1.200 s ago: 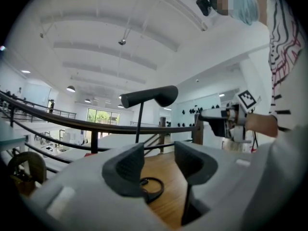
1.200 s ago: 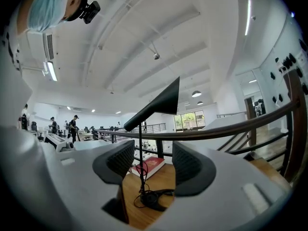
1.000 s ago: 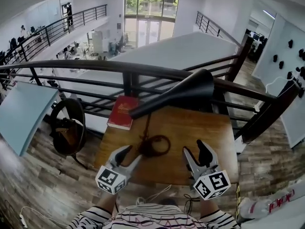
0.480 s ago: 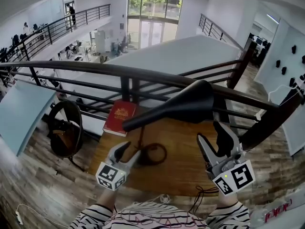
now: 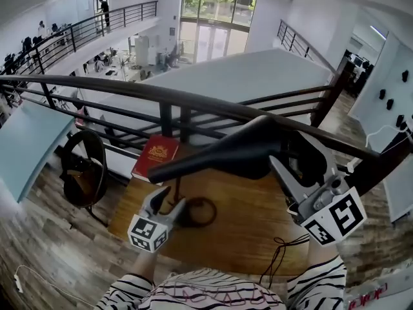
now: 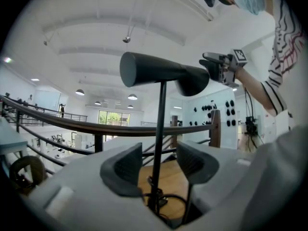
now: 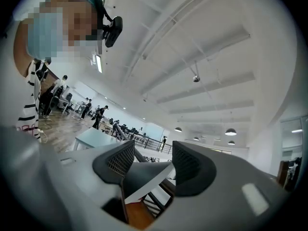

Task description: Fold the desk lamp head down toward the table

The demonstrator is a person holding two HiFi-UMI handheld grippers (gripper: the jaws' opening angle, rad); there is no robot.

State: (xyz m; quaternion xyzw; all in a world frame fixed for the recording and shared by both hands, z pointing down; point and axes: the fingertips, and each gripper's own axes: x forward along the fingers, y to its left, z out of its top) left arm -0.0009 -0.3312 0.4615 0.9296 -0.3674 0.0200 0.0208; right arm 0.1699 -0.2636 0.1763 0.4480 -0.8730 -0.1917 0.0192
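Observation:
The black desk lamp stands on the wooden table (image 5: 251, 228); its cone-shaped head (image 5: 226, 155) lies roughly level on top of a thin stem (image 5: 175, 191) above a ring base (image 5: 197, 213). My left gripper (image 5: 169, 197) is low at the stem. In the left gripper view the stem (image 6: 159, 129) runs up between the left gripper (image 6: 159, 165) jaws, which have just been opening and do not press on it. My right gripper (image 5: 292, 148) is raised at the head's wide end, open. The head (image 7: 139, 174) shows between the jaws of the right gripper (image 7: 151, 165).
A red book (image 5: 155, 157) lies at the table's far left corner. A dark metal railing (image 5: 129, 89) runs right behind the table and the lamp. A round black object (image 5: 84, 173) stands on the floor at the left. A thin cable (image 5: 281, 254) hangs over the near edge.
My right gripper has risen from the table to the wide end of the lamp head. The left gripper has moved in to the stem near the base.

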